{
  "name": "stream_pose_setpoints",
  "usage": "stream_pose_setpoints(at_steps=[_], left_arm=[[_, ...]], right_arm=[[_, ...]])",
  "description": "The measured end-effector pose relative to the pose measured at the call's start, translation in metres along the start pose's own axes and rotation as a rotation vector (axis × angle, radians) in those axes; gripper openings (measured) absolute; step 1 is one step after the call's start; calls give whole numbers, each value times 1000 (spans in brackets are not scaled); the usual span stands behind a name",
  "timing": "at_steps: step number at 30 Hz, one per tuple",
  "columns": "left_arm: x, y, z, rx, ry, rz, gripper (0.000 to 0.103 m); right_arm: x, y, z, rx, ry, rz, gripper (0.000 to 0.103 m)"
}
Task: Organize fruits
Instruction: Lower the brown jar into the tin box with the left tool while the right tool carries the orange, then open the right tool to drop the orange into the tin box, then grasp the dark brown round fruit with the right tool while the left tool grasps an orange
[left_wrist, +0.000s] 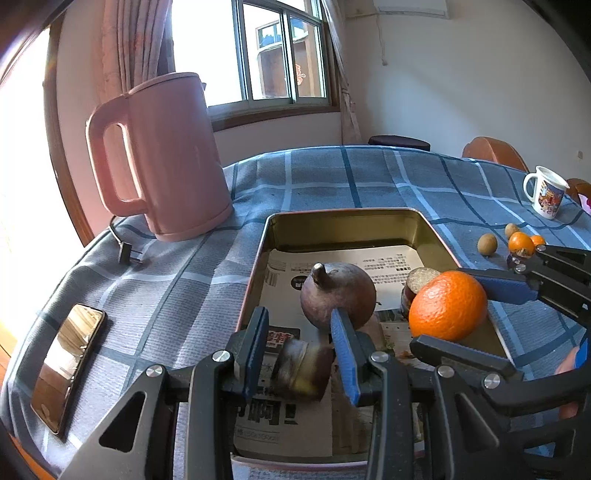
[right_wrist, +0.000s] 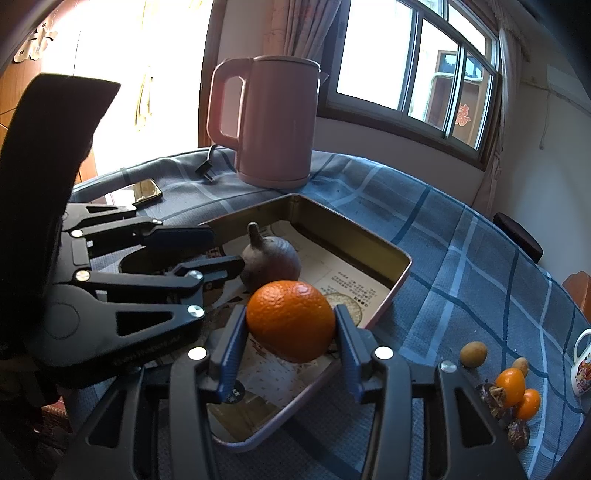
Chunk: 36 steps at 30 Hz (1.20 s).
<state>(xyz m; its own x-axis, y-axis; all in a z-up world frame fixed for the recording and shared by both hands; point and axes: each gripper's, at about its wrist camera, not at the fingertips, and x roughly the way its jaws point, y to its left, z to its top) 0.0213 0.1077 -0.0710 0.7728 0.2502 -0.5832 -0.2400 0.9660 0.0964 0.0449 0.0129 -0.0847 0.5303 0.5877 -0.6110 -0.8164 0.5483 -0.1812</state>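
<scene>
Far off to the left of the left tongs (left_wrist: 299, 317), a phone (left_wrist: 66, 365) is lying flat on the checked cloth. A pink kettle (left_wrist: 166, 158) is standing ahead and to their left.

The left tongs are hanging low over the near end of the tin tray (left_wrist: 343, 218), their jaws standing partly open. A short dark stub of fruit (left_wrist: 301, 369) is sitting between the pads, blurred. A sliver of gap is showing on its left side, so it is probably loose rather than gripped. Its long axis is running roughly across the jaws, tilting a little. Just ahead of the tips, a round brown-purple fruit (left_wrist: 338, 291) is resting in the tray, its stem pointing up and slightly left.

To the right, the right tongs (right_wrist: 291, 314) are clamping an orange (right_wrist: 291, 325), a pad pressing on each side. They are holding it over the tray's right-hand part, above the paper lining. The orange is nearly round, so it has no real long axis to line up. The tray floor is lying straight below, so the coming move is likely turning on lowering and letting go.

Further right of the right tongs, a longan (right_wrist: 473, 353) and kumquats (right_wrist: 511, 384) are waiting on the cloth, nearer that hand. A mug (left_wrist: 548, 197) is standing beyond them.
</scene>
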Motion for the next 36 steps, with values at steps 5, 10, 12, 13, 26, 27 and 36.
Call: stream_pose_setpoints(at_steps=[5, 10, 12, 13, 26, 27, 36], left_arm=[[-6, 6, -1, -32, -11, -23, 48], [-19, 1, 1, -26, -61, -27, 75], [-27, -6, 3, -16, -94, -21, 81], [-30, -11, 5, -9, -101, -24, 81], [-28, -79, 20, 64, -125, -129, 81], [-28, -81, 20, 67, -127, -133, 81], [-24, -88, 25, 66, -132, -159, 81]], right_arm=[[-8, -3, -1, 18, -40, -8, 66], [-23, -10, -5, 34, -100, -40, 66], [-32, -18, -10, 39, -114, -75, 66], [-36, -25, -12, 54, -116, -92, 66], [-44, -136, -55, 267, 80, -321, 54], [-42, -137, -55, 268, 91, -310, 51], [-17, -137, -57, 253, 188, -272, 48]])
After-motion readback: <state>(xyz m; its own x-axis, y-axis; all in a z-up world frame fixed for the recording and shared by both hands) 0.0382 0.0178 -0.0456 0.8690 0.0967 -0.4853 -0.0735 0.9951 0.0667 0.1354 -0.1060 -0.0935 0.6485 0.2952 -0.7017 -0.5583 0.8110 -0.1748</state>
